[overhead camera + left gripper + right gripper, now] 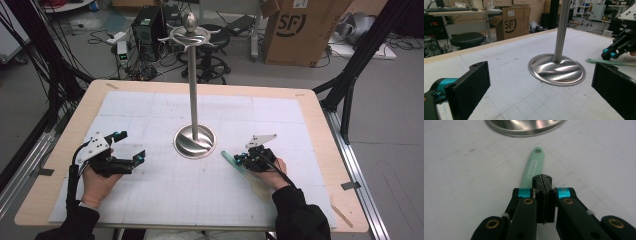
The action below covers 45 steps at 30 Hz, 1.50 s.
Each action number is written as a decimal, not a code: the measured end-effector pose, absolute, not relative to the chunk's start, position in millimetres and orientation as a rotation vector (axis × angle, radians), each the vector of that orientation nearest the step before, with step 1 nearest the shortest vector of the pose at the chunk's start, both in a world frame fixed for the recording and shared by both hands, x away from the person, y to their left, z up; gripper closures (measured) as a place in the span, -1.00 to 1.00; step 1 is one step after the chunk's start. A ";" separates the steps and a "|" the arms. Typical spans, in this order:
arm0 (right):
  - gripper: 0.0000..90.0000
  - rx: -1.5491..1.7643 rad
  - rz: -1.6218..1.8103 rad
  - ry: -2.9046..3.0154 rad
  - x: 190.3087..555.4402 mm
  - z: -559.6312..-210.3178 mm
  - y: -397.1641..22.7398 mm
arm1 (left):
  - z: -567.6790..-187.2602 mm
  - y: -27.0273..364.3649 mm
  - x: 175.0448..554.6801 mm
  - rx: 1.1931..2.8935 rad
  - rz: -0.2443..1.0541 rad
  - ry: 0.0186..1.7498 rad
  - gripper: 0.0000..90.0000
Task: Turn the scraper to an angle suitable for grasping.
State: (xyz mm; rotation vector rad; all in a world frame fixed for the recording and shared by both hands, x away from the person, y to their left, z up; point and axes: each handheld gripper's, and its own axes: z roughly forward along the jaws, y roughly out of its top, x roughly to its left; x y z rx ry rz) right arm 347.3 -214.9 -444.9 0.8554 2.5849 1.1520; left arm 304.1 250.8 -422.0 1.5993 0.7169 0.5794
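left gripper (131, 146) spread wide left of stand base (195, 142); right gripper (543, 180) pressed together, seemingly clamping green spatula (532, 167)

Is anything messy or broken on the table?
Nothing looks spilled or broken. The metal stand stands upright on the white mat, and the green spatula lies flat beside its base, under the right gripper's shut jaws.

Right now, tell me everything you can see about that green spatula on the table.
The spatula has a pale mint-green handle that looks like plastic, with a round hanging hole at its tip and faint lettering along it. It lies flat on the white mat, tip pointing toward the metal stand base without touching it. The right gripper is shut on the handle; its wider clear end shows by the hand.
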 end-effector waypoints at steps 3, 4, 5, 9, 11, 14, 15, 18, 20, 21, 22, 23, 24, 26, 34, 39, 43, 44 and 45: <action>1.00 0.782 1.156 2.672 340.2 -443.1 -204.5 | -422.0 250.7 304.1 1.598 0.580 0.717 -0.95; 1.00 0.769 1.164 2.704 338.5 -442.6 -202.4 | -422.0 250.7 304.0 1.598 0.580 0.718 -0.95; 1.00 0.769 1.164 2.704 338.5 -442.6 -202.4 | -422.1 250.7 304.1 1.598 0.581 0.716 -0.95; 1.00 0.684 1.162 2.791 329.9 -440.7 -193.7 | -422.0 250.7 304.1 1.598 0.580 0.716 -0.95; 1.00 0.633 1.152 2.820 325.8 -439.8 -189.5 | -422.1 250.6 304.1 1.599 0.582 0.715 -0.95; 1.00 0.598 1.134 2.827 323.1 -439.1 -186.9 | -422.2 250.6 304.2 1.599 0.580 0.715 -0.95; 1.00 0.597 1.135 2.828 323.2 -439.2 -187.2 | -422.2 250.7 304.3 1.600 0.579 0.716 -0.95; 1.00 0.605 1.136 2.821 322.1 -439.0 -186.9 | -422.4 250.9 304.9 1.598 0.578 0.712 -0.95; 0.99 0.568 1.118 2.816 320.8 -437.8 -186.5 | -422.6 251.3 305.6 1.592 0.574 0.715 -0.95; 0.99 0.559 1.123 2.808 320.2 -436.2 -187.8 | -422.6 251.6 305.8 1.589 0.572 0.718 -0.95; 0.98 0.564 1.141 2.802 320.0 -434.6 -189.4 | -422.8 252.2 306.6 1.586 0.572 0.719 -0.95; 0.99 0.565 1.158 2.791 319.9 -432.0 -192.7 | -423.1 252.5 307.4 1.579 0.568 0.723 -0.95; 0.98 0.571 1.183 2.773 319.9 -429.3 -196.1 | -423.3 252.9 308.0 1.576 0.567 0.725 -0.95; 0.95 0.586 1.221 2.755 319.6 -423.4 -204.9 | -423.9 253.4 309.0 1.574 0.560 0.730 -0.95; 0.26 0.706 1.343 2.742 317.9 -412.7 -229.1 | -424.4 252.8 309.2 1.577 0.557 0.726 -0.95; -0.16 0.716 1.301 2.721 315.9 -401.1 -231.3 | -424.1 252.7 308.8 1.579 0.555 0.724 -0.95; -0.40 0.741 1.237 2.656 312.9 -390.3 -238.4 | -424.5 252.0 308.6 1.584 0.554 0.722 -0.95; -0.50 0.736 1.223 2.650 312.7 -388.7 -240.0 | -424.5 252.0 308.7 1.585 0.554 0.722 -0.95; -0.61 0.752 1.206 2.650 311.6 -386.8 -241.1 | -424.6 252.1 308.8 1.584 0.553 0.723 -0.95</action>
